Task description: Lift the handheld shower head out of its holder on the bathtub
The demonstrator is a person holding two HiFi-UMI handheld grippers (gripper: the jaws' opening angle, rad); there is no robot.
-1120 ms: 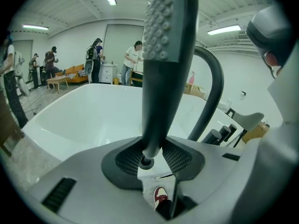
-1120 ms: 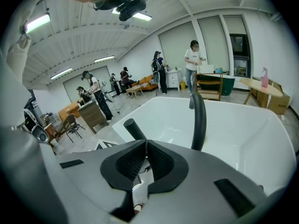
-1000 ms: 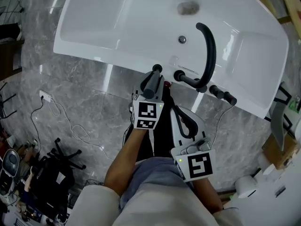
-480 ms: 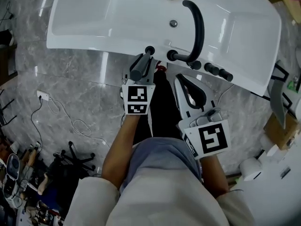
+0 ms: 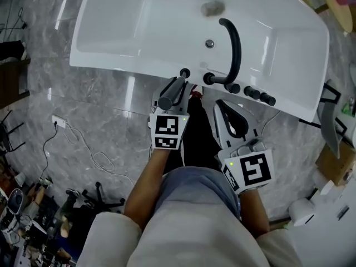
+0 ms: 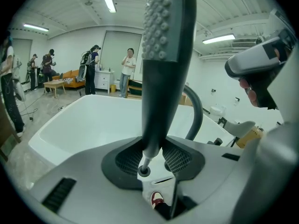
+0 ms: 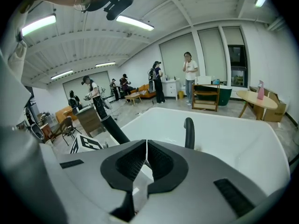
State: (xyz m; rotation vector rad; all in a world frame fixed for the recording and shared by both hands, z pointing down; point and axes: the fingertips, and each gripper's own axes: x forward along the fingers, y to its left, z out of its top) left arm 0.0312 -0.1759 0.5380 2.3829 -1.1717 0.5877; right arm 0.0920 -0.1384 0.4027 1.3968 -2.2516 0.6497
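White bathtub (image 5: 128, 32) and loose cables (image 5: 68, 133) sit on grey marble floor (image 5: 105, 113).

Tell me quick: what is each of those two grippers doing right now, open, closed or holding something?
Left gripper: closed on the shower head, gripping its handle.
Right gripper: closed, holding nothing.

No legible txt, brand or nr anywhere. Only b/w square code markers, patterns w/o letters: on left cube (image 5: 168, 131) of left gripper (image 5: 179, 90) and on right cube (image 5: 253, 170) of right gripper (image 5: 223, 105). Background items too small/blurred to read.
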